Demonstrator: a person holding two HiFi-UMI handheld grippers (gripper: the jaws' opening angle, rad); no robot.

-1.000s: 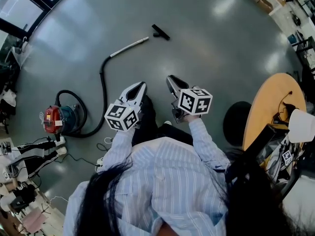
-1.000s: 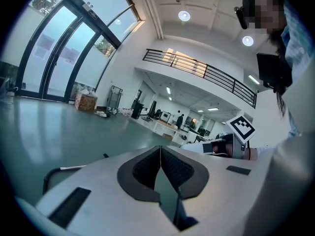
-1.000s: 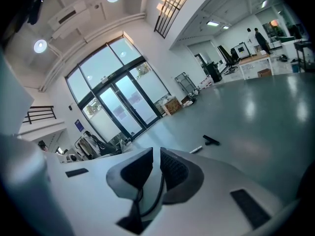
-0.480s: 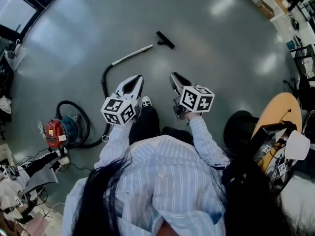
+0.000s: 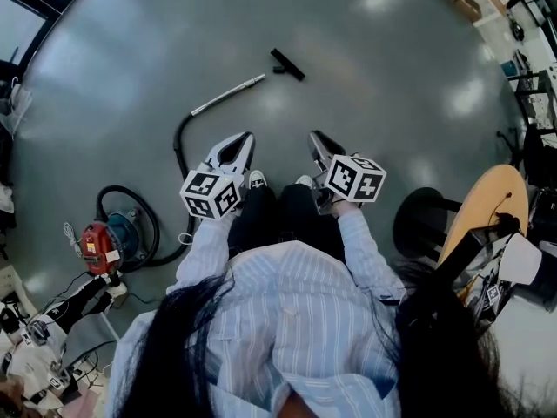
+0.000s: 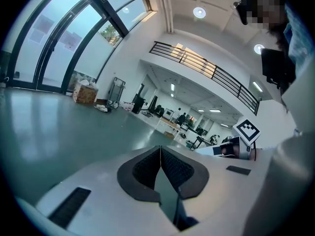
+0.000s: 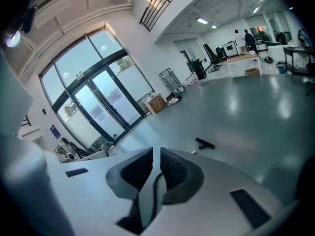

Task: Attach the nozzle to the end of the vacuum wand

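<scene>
The black nozzle (image 5: 287, 64) lies on the grey floor ahead of me, and it also shows small in the right gripper view (image 7: 204, 143). Just left of it, a short gap away, the silver wand (image 5: 228, 94) lies with its free end toward the nozzle. A black hose (image 5: 181, 146) joins the wand's other end. My left gripper (image 5: 246, 136) is held out over the floor, shut and empty, its pads touching (image 6: 160, 147). My right gripper (image 5: 315, 135) is beside it, well short of the nozzle. It holds nothing, with only a narrow slit between its pads (image 7: 156, 149).
The hose runs back to a red and blue vacuum cleaner (image 5: 109, 233) at the left. A round wooden table (image 5: 487, 207) and a black stool (image 5: 422, 220) stand at the right. Cables and gear lie at the lower left. My legs and shoes (image 5: 258, 179) are below the grippers.
I have stepped forward: both grippers travelled with me, and the vacuum cleaner slid lower in the head view. The jaws look unchanged; wand and nozzle lie where they were.
</scene>
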